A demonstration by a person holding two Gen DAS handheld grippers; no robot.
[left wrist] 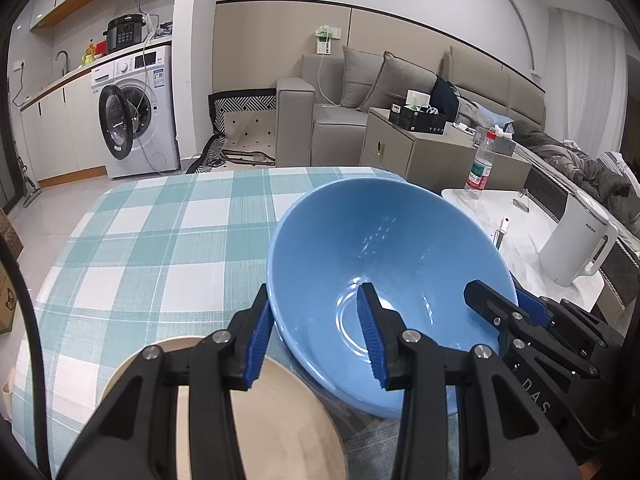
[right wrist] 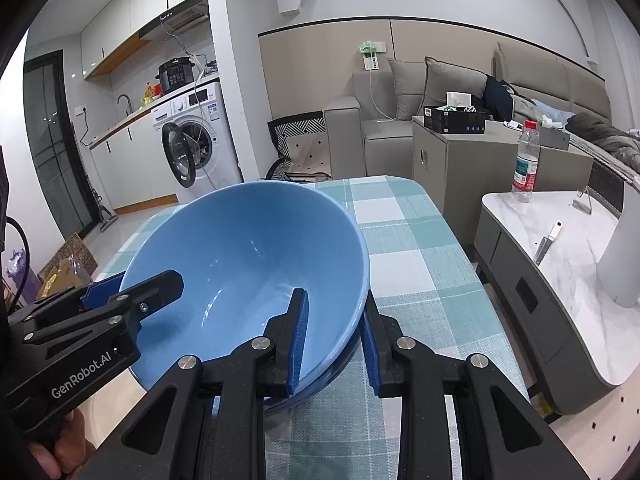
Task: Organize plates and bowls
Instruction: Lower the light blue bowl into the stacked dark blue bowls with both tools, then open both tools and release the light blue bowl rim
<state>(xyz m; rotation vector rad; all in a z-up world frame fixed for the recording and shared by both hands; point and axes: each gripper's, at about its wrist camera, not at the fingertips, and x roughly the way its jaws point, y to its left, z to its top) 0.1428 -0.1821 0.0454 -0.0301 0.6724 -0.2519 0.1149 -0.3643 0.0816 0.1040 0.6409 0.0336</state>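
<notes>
A large blue bowl (left wrist: 380,240) (right wrist: 240,240) hangs tilted over the checked tablecloth (left wrist: 160,220) (right wrist: 400,240), its opening turned toward both cameras. My left gripper (left wrist: 315,288) is shut on the bowl's left rim, one pad outside the wall and one inside. My right gripper (right wrist: 334,294) is shut on the opposite rim in the same way. Each gripper also shows in the other view, the right gripper (left wrist: 504,300) and the left gripper (right wrist: 132,284). A beige plate (left wrist: 280,420) lies on the cloth under the left gripper, partly hidden by it.
Right of the table stands a marble-topped low table (right wrist: 560,280) with a white kettle (left wrist: 576,240), a water bottle (right wrist: 526,168) and a small knife (right wrist: 546,240). A grey sofa (left wrist: 340,120) and a washing machine (left wrist: 136,112) stand beyond the table's far edge.
</notes>
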